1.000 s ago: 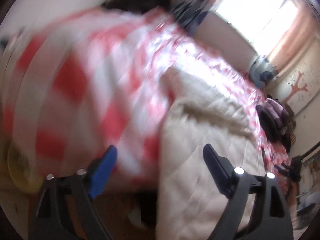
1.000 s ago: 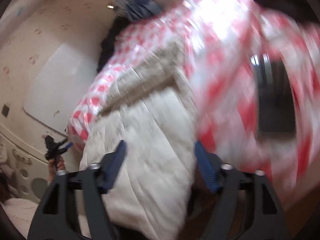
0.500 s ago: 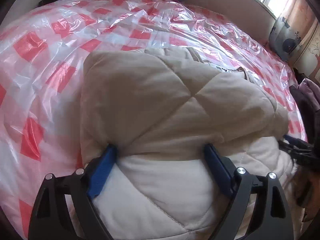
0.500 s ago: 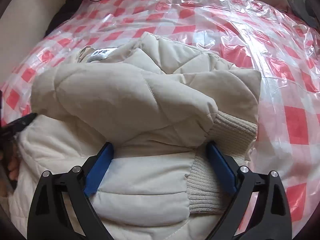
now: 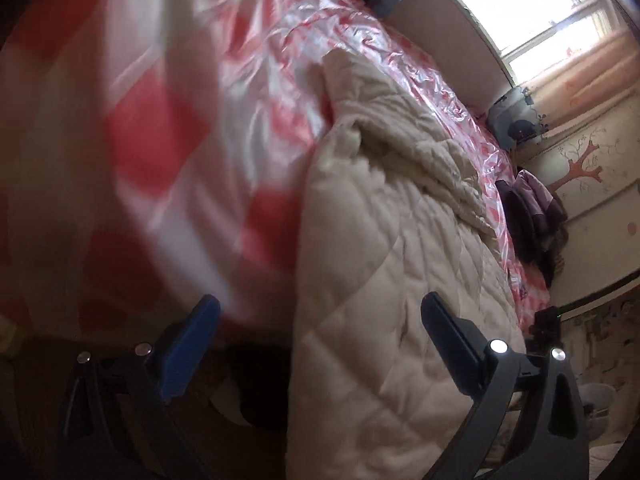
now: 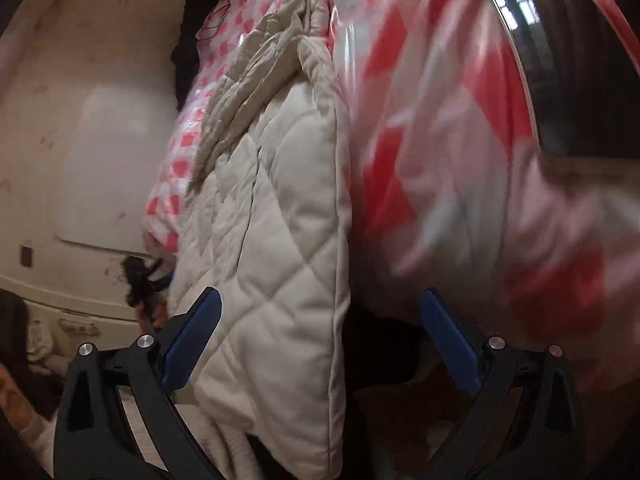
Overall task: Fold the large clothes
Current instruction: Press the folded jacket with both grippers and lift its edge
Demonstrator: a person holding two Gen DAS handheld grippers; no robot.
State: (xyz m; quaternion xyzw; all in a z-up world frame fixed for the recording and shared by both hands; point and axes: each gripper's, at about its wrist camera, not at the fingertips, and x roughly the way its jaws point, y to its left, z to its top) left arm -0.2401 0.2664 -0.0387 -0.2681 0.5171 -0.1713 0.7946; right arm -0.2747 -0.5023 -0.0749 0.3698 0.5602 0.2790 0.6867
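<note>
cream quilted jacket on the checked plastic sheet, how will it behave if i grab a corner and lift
The cream quilted jacket will probably flop and sag from one corner; its upper part already lies crumpled in loose folds. The puffy padding suggests it is bulky but likely light for its size. The glossy checked plastic sheet under it looks slick, so it may slide rather than stay put.

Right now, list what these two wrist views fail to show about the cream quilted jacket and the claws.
- Cream quilted jacket: its lower hem leaves the bottom of both views.
- Red-and-white checked plastic sheet: motion blur smears it in both views.
- Left claw and right claw: both open, but whether either touches the jacket is unclear.
- Left claw in the right wrist view: too small to judge.
</note>
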